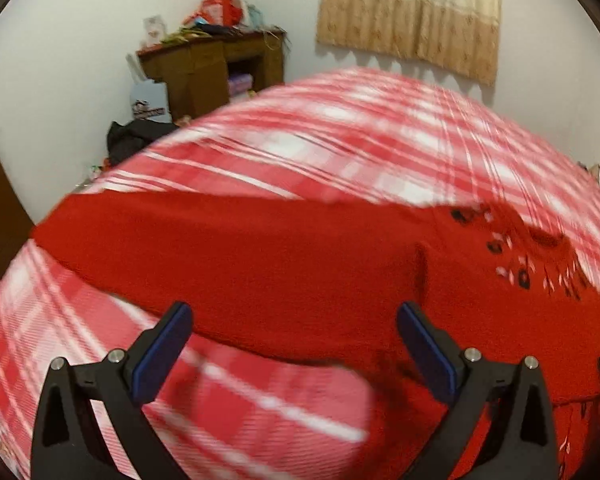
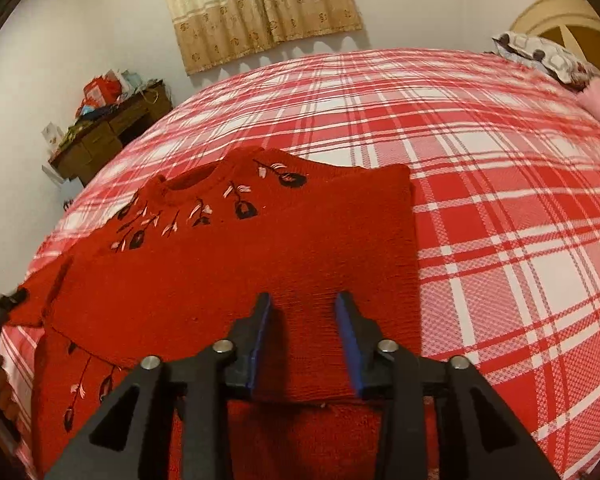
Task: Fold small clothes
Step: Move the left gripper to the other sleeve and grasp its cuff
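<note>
A red knit sweater (image 2: 228,264) with black and white flower embroidery round the neck lies flat on the red and white plaid bed (image 2: 480,200). In the left wrist view the sweater (image 1: 280,256) shows with one sleeve stretched out to the left. My left gripper (image 1: 294,320) is open and empty, just above the sleeve's near edge. My right gripper (image 2: 304,308) is open and empty, over the folded sleeve on the sweater's right side. The left wrist view is blurred.
A wooden desk (image 1: 216,68) piled with clutter stands in the far corner, with dark clothes (image 1: 136,136) on the floor beside the bed. A beige curtain (image 2: 260,4) hangs on the back wall. Pillows (image 2: 548,56) lie at the bed's far right.
</note>
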`<state>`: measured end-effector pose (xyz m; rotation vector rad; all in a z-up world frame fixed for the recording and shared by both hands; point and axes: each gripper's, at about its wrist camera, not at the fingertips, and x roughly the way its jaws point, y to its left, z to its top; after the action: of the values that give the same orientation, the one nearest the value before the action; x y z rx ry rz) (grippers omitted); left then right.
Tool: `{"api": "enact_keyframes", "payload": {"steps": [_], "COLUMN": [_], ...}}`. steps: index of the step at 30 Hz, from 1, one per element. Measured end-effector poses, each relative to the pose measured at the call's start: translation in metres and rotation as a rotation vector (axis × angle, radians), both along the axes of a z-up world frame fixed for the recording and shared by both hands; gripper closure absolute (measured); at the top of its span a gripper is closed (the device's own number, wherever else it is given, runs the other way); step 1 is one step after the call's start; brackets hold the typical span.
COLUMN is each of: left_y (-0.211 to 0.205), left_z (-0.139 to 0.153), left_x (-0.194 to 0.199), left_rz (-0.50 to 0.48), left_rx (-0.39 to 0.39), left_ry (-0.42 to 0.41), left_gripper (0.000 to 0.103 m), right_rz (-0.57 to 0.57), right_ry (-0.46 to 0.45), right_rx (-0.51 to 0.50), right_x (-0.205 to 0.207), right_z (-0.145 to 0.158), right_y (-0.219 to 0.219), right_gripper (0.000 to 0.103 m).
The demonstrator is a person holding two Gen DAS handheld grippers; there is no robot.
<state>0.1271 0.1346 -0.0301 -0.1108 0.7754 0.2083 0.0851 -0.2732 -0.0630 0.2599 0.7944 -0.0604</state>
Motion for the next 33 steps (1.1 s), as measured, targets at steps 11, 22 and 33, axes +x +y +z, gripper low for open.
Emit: {"api": "enact_keyframes", "payload": {"steps": [11,22,33], "left_y": [0.125,0.194,0.224], "left_z": [0.019,0.014,-0.018], "left_x": [-0.026,-0.027,-0.025], "left_rz": [0.260,0.421,0.473], "left_rx": [0.143,-0.090,-0.332], "left_ry": [-0.005,-0.027,-0.044], "left_gripper": [0.000,0.000,0.012], "right_rz": [0.012,0.120,0.175], "right_ry": [-0.040,-0.155,-0.108], "right_rx": [-0.023,-0.067,-0.067], "right_x": [-0.036,-0.082,-0.075], "right_z": [0.047,0.105,0.088], "right_y": [0.036,0.091,0.117], "right_gripper": [0.056,0.049,0.049]}}
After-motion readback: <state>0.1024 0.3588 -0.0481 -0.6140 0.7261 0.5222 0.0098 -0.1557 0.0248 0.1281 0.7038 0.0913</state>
